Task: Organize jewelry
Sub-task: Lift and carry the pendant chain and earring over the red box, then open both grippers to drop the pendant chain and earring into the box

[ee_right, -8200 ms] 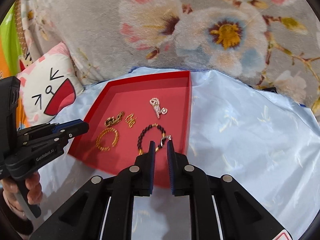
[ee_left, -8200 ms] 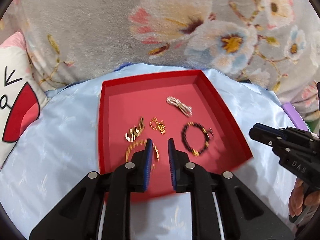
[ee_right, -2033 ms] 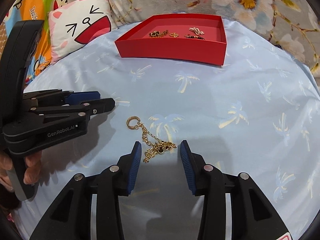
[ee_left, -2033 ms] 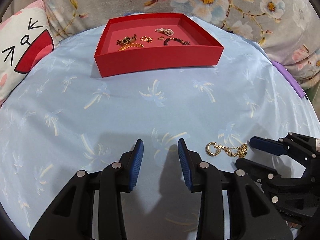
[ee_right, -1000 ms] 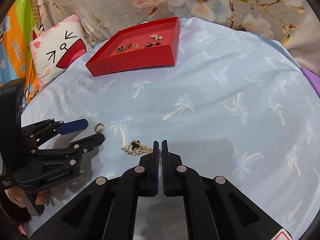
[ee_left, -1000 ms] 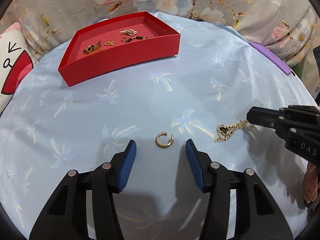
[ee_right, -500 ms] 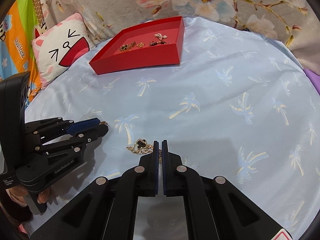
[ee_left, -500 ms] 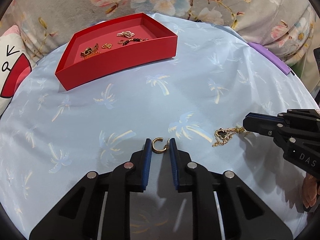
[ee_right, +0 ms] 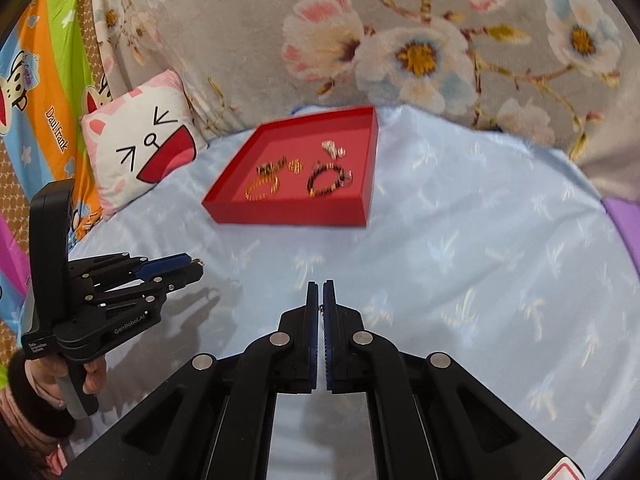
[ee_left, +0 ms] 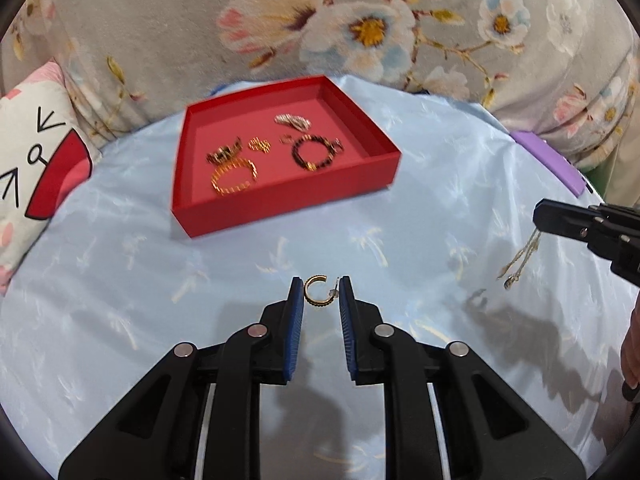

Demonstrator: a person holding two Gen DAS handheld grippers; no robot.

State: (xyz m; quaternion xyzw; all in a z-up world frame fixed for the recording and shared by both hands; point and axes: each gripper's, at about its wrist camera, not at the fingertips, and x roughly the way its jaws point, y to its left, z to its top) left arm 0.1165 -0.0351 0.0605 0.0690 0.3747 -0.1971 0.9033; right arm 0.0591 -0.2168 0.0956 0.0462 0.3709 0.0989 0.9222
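My left gripper (ee_left: 320, 294) is shut on a gold hoop earring (ee_left: 316, 291) and holds it above the blue cloth. My right gripper (ee_right: 321, 294) is shut on a gold chain necklace; in the left wrist view the chain (ee_left: 520, 258) hangs below its tip. The red tray (ee_left: 280, 208) ahead holds a gold bangle (ee_left: 234, 176), a dark bead bracelet (ee_left: 314, 152) and several small gold pieces. The tray also shows in the right wrist view (ee_right: 288, 212), where the left gripper (ee_right: 192, 268) is at the left.
A cat-face pillow (ee_right: 148, 148) lies left of the tray. A floral blanket (ee_left: 320, 20) rises behind it. A purple object (ee_left: 548, 160) sits at the cloth's right edge. The light blue cloth (ee_left: 120, 280) covers the surface.
Both grippers have lifted off the cloth and moved toward the tray. The earring is up in the left jaws and the chain now dangles from the right gripper.
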